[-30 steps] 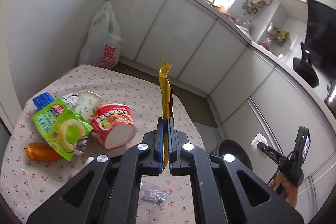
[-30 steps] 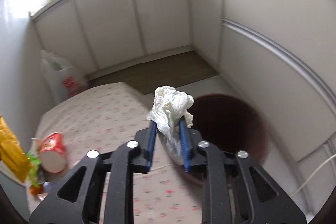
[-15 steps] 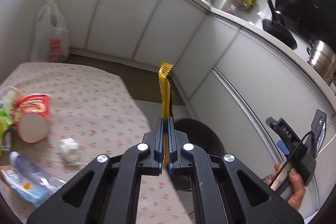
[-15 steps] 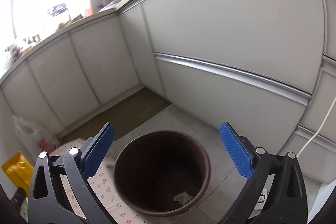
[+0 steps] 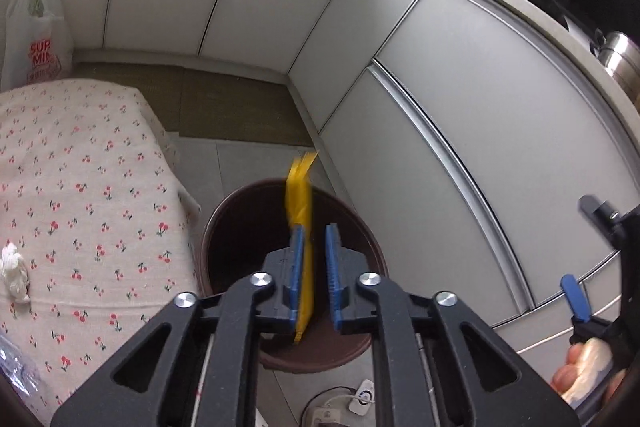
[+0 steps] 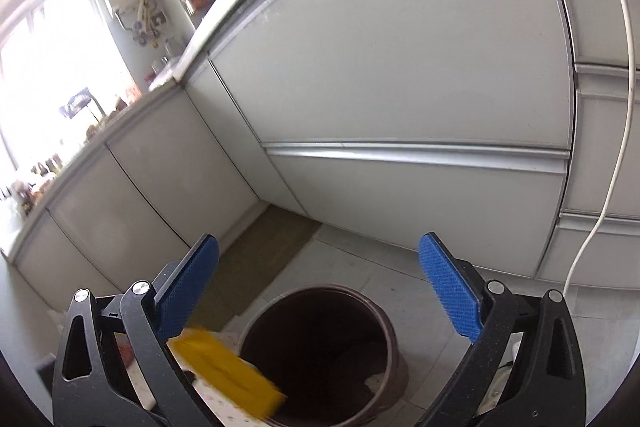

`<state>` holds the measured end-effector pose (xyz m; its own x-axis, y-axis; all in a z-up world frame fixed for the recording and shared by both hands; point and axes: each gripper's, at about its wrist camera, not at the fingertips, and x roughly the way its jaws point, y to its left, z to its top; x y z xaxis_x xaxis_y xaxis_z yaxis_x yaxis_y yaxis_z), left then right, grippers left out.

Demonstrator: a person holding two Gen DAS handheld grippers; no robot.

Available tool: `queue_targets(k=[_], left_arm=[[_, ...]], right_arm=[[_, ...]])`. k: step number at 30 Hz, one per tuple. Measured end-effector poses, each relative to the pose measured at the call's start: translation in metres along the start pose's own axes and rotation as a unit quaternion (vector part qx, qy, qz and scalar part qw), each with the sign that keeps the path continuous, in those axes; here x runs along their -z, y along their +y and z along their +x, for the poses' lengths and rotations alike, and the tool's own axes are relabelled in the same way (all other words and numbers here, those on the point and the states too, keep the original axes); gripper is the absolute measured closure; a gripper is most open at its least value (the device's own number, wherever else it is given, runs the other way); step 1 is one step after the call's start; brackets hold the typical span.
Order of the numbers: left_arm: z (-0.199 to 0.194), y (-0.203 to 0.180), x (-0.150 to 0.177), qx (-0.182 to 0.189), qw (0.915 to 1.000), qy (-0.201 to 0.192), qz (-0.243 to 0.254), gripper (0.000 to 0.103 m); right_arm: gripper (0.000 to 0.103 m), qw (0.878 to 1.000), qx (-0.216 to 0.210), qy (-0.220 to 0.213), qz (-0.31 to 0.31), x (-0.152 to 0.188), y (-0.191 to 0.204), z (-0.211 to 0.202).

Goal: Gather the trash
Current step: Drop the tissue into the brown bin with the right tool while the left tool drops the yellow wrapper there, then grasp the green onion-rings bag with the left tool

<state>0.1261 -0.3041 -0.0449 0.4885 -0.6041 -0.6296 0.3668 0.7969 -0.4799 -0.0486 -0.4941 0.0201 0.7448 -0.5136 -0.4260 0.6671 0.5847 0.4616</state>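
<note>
The left gripper [image 5: 311,259] has its 2 blue fingers parted a little, and the yellow wrapper [image 5: 301,227] lies against the left pad, blurred, with a gap to the right one. Just beyond and below the fingertips stands the brown bin [image 5: 248,223]. The right gripper [image 6: 318,291] is spread wide and bare, the bin [image 6: 384,323] below between its fingers, the wrapper [image 6: 228,375] over its rim.

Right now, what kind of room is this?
Most likely a home kitchen: grey cabinets under a counter, a steel pot on it, and a small table with a cherry-print cloth beside a brown bin.
</note>
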Motion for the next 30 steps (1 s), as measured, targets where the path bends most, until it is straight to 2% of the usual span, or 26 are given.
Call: queue_targets(k=[2, 7, 10, 11, 13, 14, 16, 18, 20, 22, 23, 25, 27, 30], left_arm=[[-0.014, 0.010, 0.000, -0.005, 0.9999, -0.008, -0.008, 0.058], [-0.066, 0.044, 0.006, -0.022, 0.9993, -0.023, -0.017, 0.051], [-0.107, 0.072, 0.018, -0.068, 0.9966, -0.047, -0.011, 0.046], [-0.119, 0.083, 0.022, -0.083, 0.9951, -0.052, -0.012, 0.044], [-0.141, 0.110, 0.028, -0.115, 0.9916, -0.056, -0.021, 0.044], [-0.153, 0.127, 0.030, -0.131, 0.9892, -0.058, -0.031, 0.044], [-0.173, 0.160, 0.031, -0.154, 0.9840, -0.066, -0.061, 0.044], [-0.196, 0.196, 0.031, -0.166, 0.9772, -0.083, -0.103, 0.044], [-0.220, 0.246, 0.032, -0.176, 0.9646, -0.098, -0.171, 0.043], [-0.235, 0.294, 0.033, -0.174, 0.9491, -0.092, -0.246, 0.041], [-0.239, 0.318, 0.034, -0.168, 0.9405, -0.082, -0.284, 0.041], [-0.250, 0.360, 0.044, -0.173, 0.9177, -0.077, -0.349, 0.041], [-0.254, 0.388, 0.055, -0.198, 0.9001, -0.071, -0.381, 0.041], [-0.253, 0.418, 0.065, -0.190, 0.8833, -0.068, -0.423, 0.041]], right_arm=[[0.007, 0.999, -0.024, -0.021, -0.005, -0.010, 0.017, -0.014], [0.007, 0.987, -0.072, -0.107, -0.091, -0.040, 0.080, -0.059], [0.007, 0.974, -0.082, -0.142, -0.158, -0.023, 0.098, -0.078], [0.007, 0.972, -0.089, -0.133, -0.173, -0.010, 0.098, -0.078], [0.007, 0.976, -0.097, -0.098, -0.171, 0.012, 0.092, -0.066], [0.007, 0.976, -0.102, -0.063, -0.182, 0.022, 0.096, -0.055], [0.007, 0.970, -0.105, -0.019, -0.220, 0.032, 0.111, -0.035], [0.007, 0.966, -0.104, -0.029, -0.236, 0.043, 0.118, -0.038], [0.007, 0.963, -0.122, -0.022, -0.238, 0.051, 0.125, -0.045], [0.007, 0.961, -0.151, 0.004, -0.232, 0.060, 0.134, -0.043], [0.007, 0.961, -0.158, 0.019, -0.228, 0.068, 0.138, -0.042], [0.007, 0.958, -0.165, 0.053, -0.228, 0.084, 0.148, -0.035], [0.007, 0.954, -0.165, 0.076, -0.237, 0.104, 0.160, -0.028], [0.007, 0.949, -0.163, 0.106, -0.249, 0.128, 0.175, -0.017]])
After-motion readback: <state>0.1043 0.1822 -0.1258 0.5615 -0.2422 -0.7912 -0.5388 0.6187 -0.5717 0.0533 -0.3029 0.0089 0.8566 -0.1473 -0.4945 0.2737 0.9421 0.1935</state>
